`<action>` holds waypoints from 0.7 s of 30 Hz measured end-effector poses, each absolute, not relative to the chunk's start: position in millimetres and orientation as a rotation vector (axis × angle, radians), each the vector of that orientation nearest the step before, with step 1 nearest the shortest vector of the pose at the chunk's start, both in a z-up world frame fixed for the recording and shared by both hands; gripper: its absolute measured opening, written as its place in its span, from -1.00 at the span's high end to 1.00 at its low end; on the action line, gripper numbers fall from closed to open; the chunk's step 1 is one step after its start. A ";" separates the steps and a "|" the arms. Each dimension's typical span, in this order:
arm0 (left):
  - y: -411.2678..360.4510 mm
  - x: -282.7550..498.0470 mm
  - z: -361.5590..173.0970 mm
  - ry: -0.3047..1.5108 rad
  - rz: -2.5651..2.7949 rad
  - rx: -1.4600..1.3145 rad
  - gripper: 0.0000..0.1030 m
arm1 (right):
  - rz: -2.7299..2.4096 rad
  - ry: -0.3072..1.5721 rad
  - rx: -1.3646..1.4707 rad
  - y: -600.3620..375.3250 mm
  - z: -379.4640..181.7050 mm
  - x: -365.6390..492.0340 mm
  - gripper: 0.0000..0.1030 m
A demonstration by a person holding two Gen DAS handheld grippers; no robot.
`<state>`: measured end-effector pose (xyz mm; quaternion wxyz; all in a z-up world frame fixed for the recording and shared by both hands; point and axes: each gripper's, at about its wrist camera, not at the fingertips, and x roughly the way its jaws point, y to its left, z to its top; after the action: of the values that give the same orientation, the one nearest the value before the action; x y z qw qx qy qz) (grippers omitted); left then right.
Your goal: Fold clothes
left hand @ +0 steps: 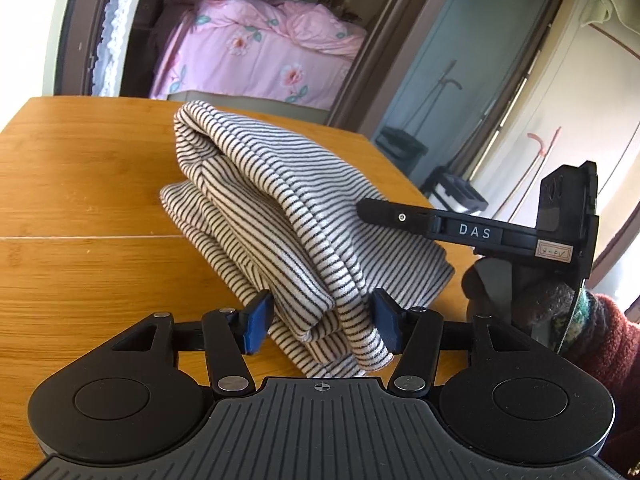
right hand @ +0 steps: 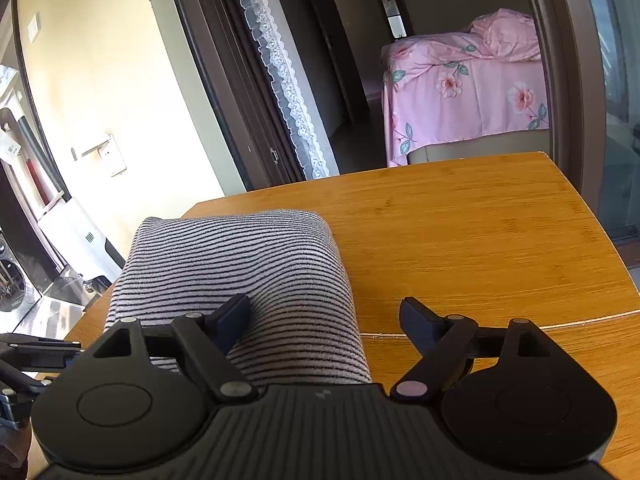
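A black-and-white striped garment [left hand: 280,216] lies folded in a thick bundle on the wooden table [left hand: 80,200]. My left gripper [left hand: 320,320] is open, its blue-padded fingers on either side of the bundle's near end, not squeezing it. My right gripper [right hand: 324,320] is open above the same garment [right hand: 240,264]; its left finger rests on top of the cloth and its right finger hangs over bare table. The right gripper also shows in the left wrist view [left hand: 460,228], lying on the bundle's right side.
The table [right hand: 480,232] ends close behind the garment. Beyond it is a doorway with a lace curtain [right hand: 280,64] and a bed with a pink floral cover [right hand: 464,80]. A person's arm in a dark red sleeve [left hand: 600,344] is at the right.
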<state>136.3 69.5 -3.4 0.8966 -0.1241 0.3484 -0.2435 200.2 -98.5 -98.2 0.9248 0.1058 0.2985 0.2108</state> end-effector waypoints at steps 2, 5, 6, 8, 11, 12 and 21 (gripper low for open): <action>74.0 135.3 6.4 0.693 -0.504 -0.277 -0.43 | 0.452 0.641 0.234 -99.7 -97.3 201.6 -0.60; 76.9 148.0 9.8 0.713 -0.506 -0.325 -0.81 | 0.497 0.691 0.262 -99.9 -98.2 201.1 -0.60; 77.1 153.8 9.1 0.729 -0.506 -0.342 -0.80 | 0.511 0.706 0.270 -99.9 -98.9 200.1 -0.60; 75.8 163.5 1.4 0.770 -0.505 -0.373 -0.80 | 0.528 0.724 0.280 -99.9 -99.1 197.5 -0.60; 73.2 171.8 -16.1 0.817 -0.509 -0.413 -0.75 | 0.538 0.742 0.293 -104.3 -97.9 196.4 -0.60; 73.4 172.5 -20.2 0.814 -0.513 -0.425 -0.74 | 0.542 0.745 0.286 -104.3 -97.1 196.6 -0.60; 94.3 157.8 29.5 0.595 -0.415 -0.300 -0.40 | 0.566 0.710 0.131 -78.3 -88.9 191.6 -0.43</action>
<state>157.8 94.3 29.5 0.9239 -0.1462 0.2901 -0.2021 191.6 -78.3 -88.9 0.8966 0.0634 0.3428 0.2733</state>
